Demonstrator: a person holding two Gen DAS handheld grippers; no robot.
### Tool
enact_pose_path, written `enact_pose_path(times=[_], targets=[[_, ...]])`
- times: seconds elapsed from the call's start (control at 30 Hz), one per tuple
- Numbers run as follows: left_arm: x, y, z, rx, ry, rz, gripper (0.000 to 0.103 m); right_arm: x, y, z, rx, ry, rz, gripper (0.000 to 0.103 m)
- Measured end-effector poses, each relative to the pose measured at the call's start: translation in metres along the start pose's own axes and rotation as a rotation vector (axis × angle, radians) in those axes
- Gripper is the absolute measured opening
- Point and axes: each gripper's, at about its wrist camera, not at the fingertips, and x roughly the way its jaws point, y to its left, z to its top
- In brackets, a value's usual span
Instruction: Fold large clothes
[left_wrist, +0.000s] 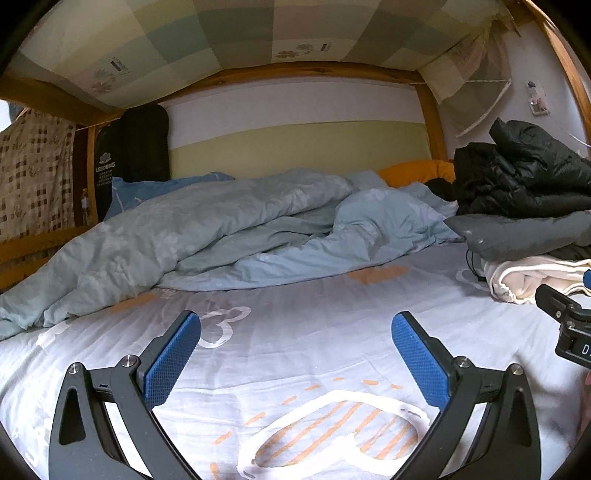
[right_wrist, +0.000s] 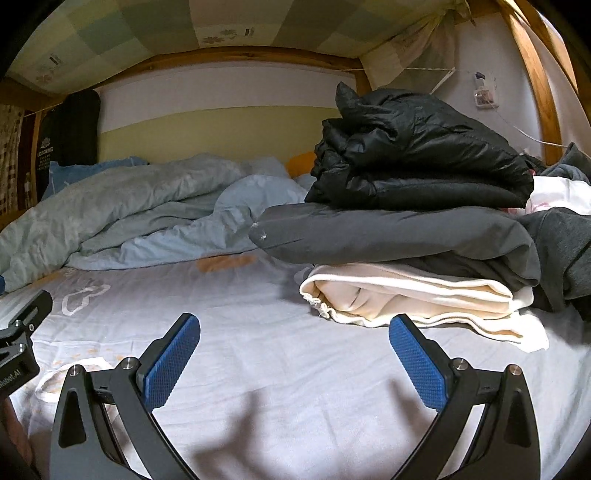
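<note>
Your left gripper (left_wrist: 295, 354) and right gripper (right_wrist: 294, 354) both hover with jaws spread and empty over the bare near part of the bed sheet (right_wrist: 258, 325). The clothes sit stacked at the bed's right edge: a cream garment (right_wrist: 417, 299) at the bottom, a grey garment (right_wrist: 399, 236) over it, a black puffer jacket (right_wrist: 417, 155) on top. Expect the puffer to be light, bulky and slippery, so pinch a seam or hem rather than the padded panels; the rumpled duvet (left_wrist: 207, 221) lies beyond, along the far side.

Landmark: the clothes stack (right_wrist: 424, 236), on the bedsheet (right_wrist: 258, 350) at its right side. In the stack: puffy jacket (right_wrist: 417, 155) on top, flat folded garment (right_wrist: 399, 236) beneath it, folded sweatshirt (right_wrist: 406, 299) at the bottom. Left of and behind the stack, rumpled duvet (left_wrist: 207, 221). Behind the stack, pillow (left_wrist: 417, 171) against the wall. Loose garments (right_wrist: 565, 236) right of the stack
</note>
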Motion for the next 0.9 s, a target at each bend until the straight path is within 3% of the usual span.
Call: enact_pose_path(times=[0.9], targets=[[0.0024, 0.0000, -0.0014, 0.016, 0.005, 0.008, 0.103, -0.0063, 0.0071, -0.0009, -0.052, -0.027, -0.021, 0.103]])
